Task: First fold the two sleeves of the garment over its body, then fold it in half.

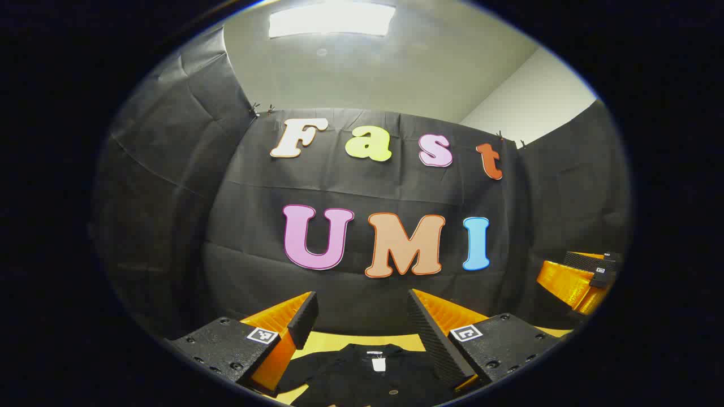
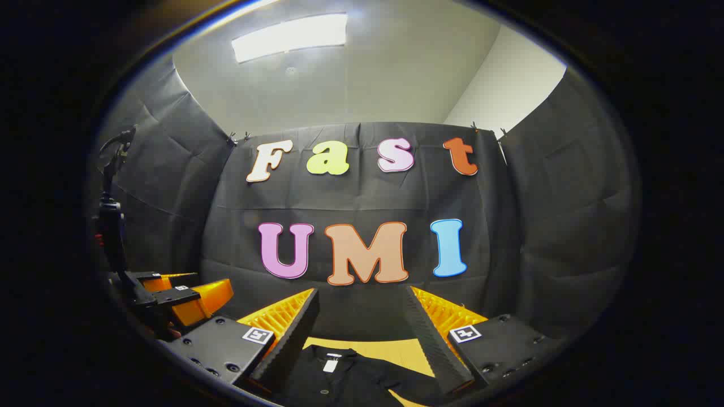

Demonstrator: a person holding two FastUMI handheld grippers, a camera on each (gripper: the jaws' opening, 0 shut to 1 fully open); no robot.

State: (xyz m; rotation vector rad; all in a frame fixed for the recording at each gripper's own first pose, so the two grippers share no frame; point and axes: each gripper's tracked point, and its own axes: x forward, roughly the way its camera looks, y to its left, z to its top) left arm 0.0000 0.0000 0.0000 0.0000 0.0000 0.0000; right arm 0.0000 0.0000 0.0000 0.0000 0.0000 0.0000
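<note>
A black garment [image 1: 367, 373] with a collar and a white neck label lies on a yellow table [image 1: 334, 341], low in the left gripper view. My left gripper [image 1: 362, 308] hangs above it, open, with nothing between its fingers. In the right gripper view the same black garment [image 2: 345, 376] lies below my right gripper [image 2: 362, 305], which is also open and holds nothing. The garment's sleeves are hidden by the grippers' bodies. My right gripper [image 1: 582, 277] shows at the right edge of the left gripper view; my left gripper [image 2: 181, 299] shows at the lower left of the right gripper view.
Black cloth walls close the booth at the back and on both sides. A black stand [image 2: 110, 226] rises at the far left of the right gripper view. A bare strip of the yellow table [image 2: 396, 350] lies between the garment and the back wall.
</note>
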